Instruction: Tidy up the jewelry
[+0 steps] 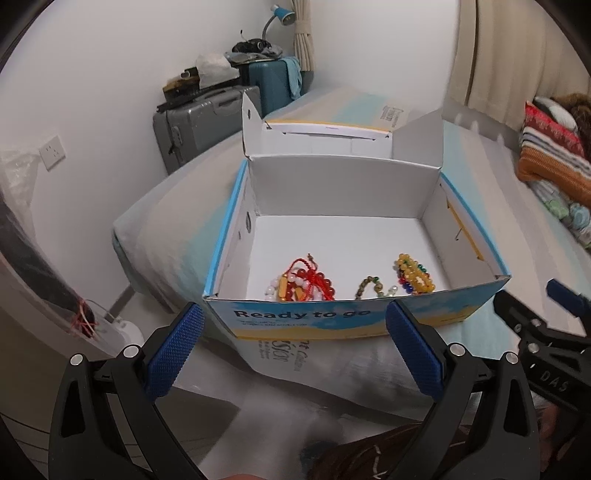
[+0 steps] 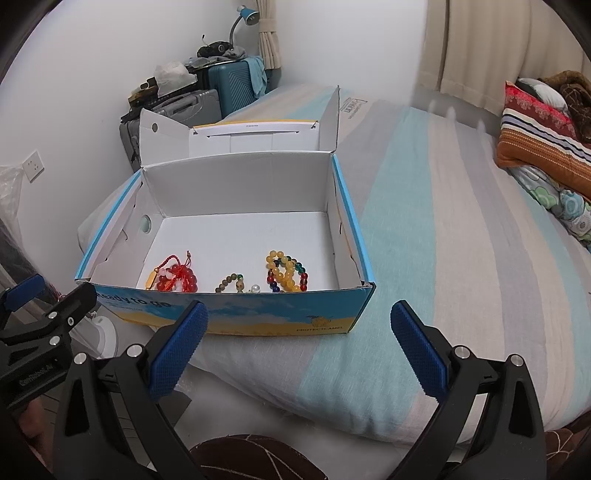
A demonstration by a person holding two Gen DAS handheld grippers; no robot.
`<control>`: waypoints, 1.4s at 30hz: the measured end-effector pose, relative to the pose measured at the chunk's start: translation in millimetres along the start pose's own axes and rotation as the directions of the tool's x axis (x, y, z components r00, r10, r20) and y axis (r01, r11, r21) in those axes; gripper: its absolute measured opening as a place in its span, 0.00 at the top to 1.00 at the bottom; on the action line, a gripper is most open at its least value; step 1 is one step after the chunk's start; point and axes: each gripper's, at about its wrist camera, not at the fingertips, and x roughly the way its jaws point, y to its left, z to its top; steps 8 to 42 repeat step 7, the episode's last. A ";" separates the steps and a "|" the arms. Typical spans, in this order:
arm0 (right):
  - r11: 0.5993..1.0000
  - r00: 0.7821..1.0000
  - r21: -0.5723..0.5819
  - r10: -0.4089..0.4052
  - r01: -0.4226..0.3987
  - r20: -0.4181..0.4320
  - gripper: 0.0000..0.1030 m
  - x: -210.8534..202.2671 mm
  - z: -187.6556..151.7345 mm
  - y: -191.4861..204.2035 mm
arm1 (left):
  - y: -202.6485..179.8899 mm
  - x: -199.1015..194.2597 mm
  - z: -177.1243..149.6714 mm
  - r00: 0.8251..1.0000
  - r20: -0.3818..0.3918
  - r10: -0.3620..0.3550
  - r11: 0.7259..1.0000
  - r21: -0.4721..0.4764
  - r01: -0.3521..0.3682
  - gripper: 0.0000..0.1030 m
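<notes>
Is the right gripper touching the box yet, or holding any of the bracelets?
Apart. The right wrist view shows the right gripper open and empty, its fingertips short of the box front wall with bedding between; the bracelets lie inside the box.

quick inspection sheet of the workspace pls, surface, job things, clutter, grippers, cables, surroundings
surface: striped bed cover, the box rests on it
job's things: open cardboard box holding a red bead bracelet, a small olive bead bracelet and a yellow and multicolour bead bracelet, all near its front wall
clutter: nothing seen on the bed near the box
grippers: left gripper open and empty; right gripper open and empty, both short of the box
cables: nothing seen
surroundings: suitcases piled with items, desk lamp, curtain, folded blankets, wall socket
</notes>
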 end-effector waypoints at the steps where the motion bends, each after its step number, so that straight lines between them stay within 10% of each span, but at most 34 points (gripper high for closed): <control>1: 1.000 1.000 -0.001 0.000 0.000 0.000 0.07 -0.2 -0.2 0.4 | 0.6 1.5 1.1 1.000 -0.014 -0.003 1.000 -0.002 0.003 0.06; 42: 1.000 1.000 0.000 0.003 -0.003 -0.002 0.07 -0.5 -0.9 -1.0 | 7.3 3.1 0.9 1.000 -0.022 -0.009 0.999 -0.031 0.009 0.06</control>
